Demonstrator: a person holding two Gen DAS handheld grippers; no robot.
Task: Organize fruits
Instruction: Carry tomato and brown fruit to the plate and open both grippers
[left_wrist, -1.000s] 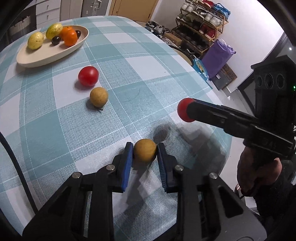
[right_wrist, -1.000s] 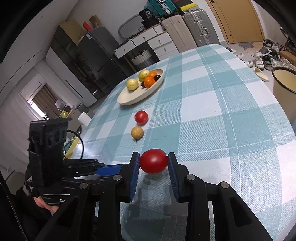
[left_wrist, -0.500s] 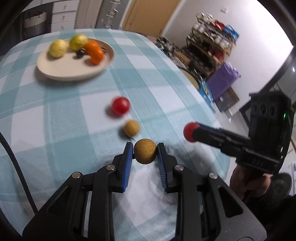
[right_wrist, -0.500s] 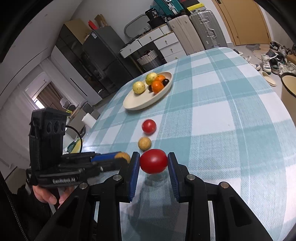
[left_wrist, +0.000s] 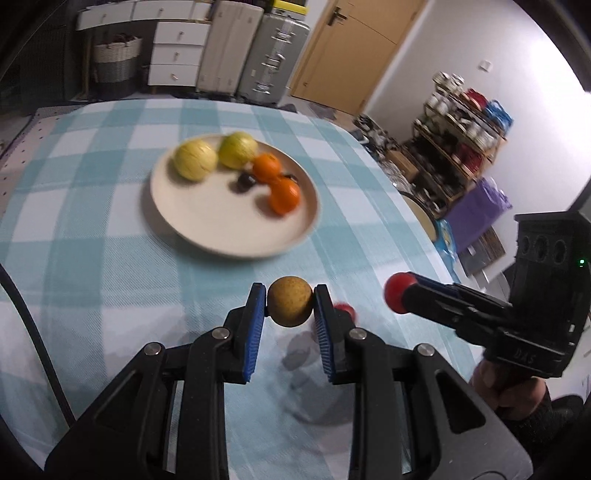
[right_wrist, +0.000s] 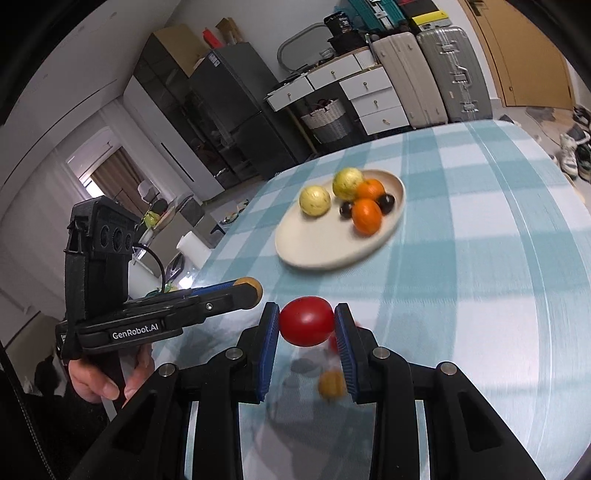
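Blurred plate | red fruit half-hidden behind left gripper

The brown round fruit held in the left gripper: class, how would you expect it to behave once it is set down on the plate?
The brown round fruit looks nearly spherical, so it will probably roll on the plate, whose floor looks shallow and smooth. Pinched by the left gripper without visible denting, it seems firm. Its matt, speckled skin suggests little slipping.

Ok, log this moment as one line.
left tongs: shut on round tan fruit | right tongs: shut on red tomato | both above checked tablecloth, short of cream plate
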